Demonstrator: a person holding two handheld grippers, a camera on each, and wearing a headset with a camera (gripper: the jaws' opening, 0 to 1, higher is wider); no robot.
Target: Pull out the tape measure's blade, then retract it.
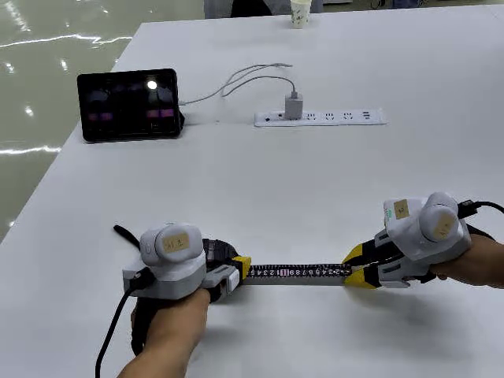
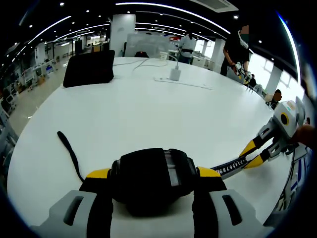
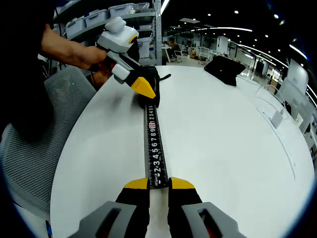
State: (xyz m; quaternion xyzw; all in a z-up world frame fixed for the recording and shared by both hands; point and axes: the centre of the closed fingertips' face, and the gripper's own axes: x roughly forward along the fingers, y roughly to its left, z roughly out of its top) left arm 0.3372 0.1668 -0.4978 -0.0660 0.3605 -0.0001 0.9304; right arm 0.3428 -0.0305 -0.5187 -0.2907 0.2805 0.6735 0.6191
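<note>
— Black tape measure: where is it in the head view?

— On the near part of the white table, inside the left gripper. The two jaws are clamped on its sides. The left hand holds that gripper from below, and the forearm comes up from the bottom edge.

— And the other side?

— The right hand comes in from the right edge, and the right gripper points toward the left one. Its yellow tips are closed on the end of the blade, which lies drawn out flat over the table between the two grippers. Farther back are a dark tablet, a power strip with a charger plugged in, and a paper cup at the far edge.

— What does the left gripper view add?

— The tape measure seen from behind, pressed between the jaws. A black strap lies on the table at the left, and people stand far behind the table. The right gripper is small at the right, on the blade.

— And the right gripper view?

— The blade runs straight from the jaws to the tape measure, and here its printed numbers can be read. A grey mesh chair stands beside the table at the left, with shelves of boxes behind.
</note>
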